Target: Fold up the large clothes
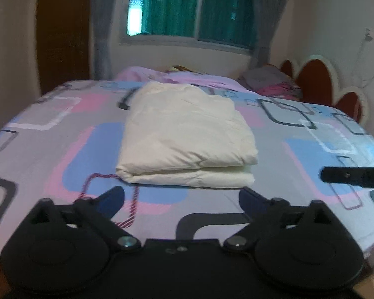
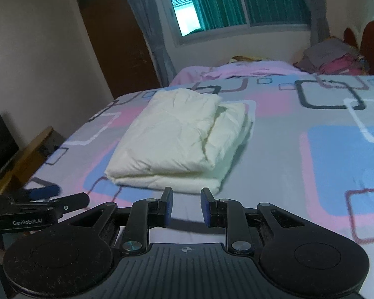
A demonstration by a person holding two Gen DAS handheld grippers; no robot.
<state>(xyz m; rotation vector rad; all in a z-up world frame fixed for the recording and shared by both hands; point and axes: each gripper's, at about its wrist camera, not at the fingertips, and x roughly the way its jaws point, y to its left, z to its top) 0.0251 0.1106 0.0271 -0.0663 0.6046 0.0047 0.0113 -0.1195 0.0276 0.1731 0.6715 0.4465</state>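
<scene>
Cream folded garment on bed; side layers only from right wrist.

The only writing I can read is "GenRobot.AI", in pale letters on the black body of my left gripper, seen off to the left of my right gripper. I find nothing else legible.

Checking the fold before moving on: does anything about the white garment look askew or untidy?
Slightly. The white garment lies folded on the bed, but its right side sticks out unevenly past the top layer.
</scene>
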